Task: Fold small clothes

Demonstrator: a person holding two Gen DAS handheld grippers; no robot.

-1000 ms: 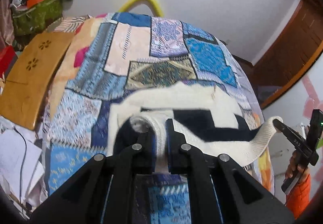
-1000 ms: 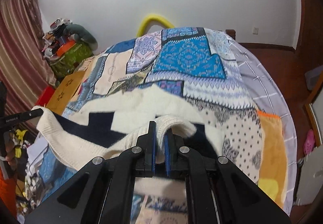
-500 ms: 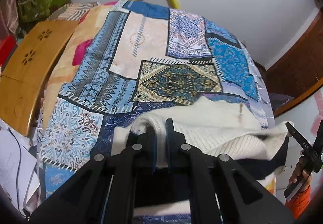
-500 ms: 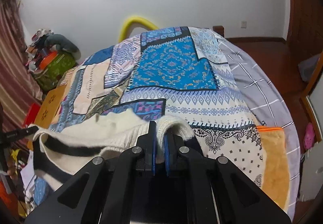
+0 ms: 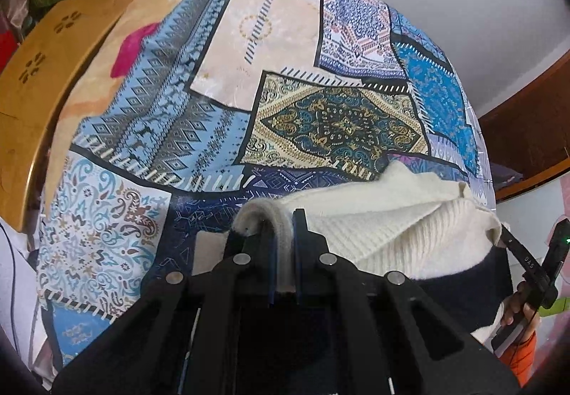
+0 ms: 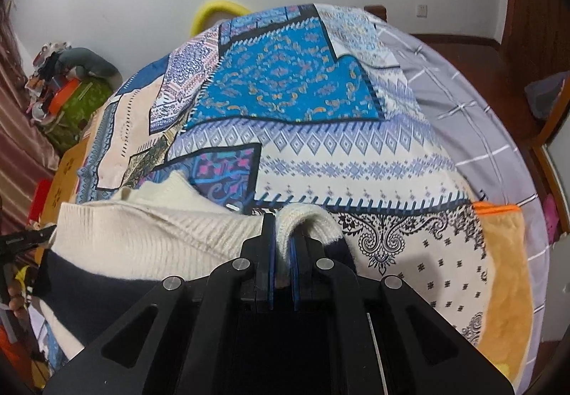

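Sweater [image 5: 392,227] fabric, cream knit with a dark navy band, hangs stretched between our two tongs above the near part of the bed [image 6: 463,131]. Our left tongs [image 5: 283,234] are pressed together on a rolled cream edge of the sweater, the ribbed hem pinched between the two pads. Our right tongs [image 6: 281,238] pinch the other corner of that same edge in the same way, with a fold of knit bulging over the tips. In the left wrist view the right tongs show at the far right, held by a hand [image 5: 516,309] with an orange sleeve below it, the sweater's corner drawn out to them. We see the cream part uppermost and the navy band sagging beneath it, nearer to us.

Beyond the sweater's far edge the patchwork quilt [image 5: 199,117] lies flat and bare right up to the far end of the bed, where a yellow curved bar [image 6: 217,8] rises against the white wall. To the right a grey checked sheet [image 6: 473,117] runs along the bed's edge, with an orange blanket [image 6: 506,274] nearer. To the left a wooden board [image 5: 46,74] lies just beside the quilt's edge, and a cluttered green bag [image 6: 76,110] stands farther off.
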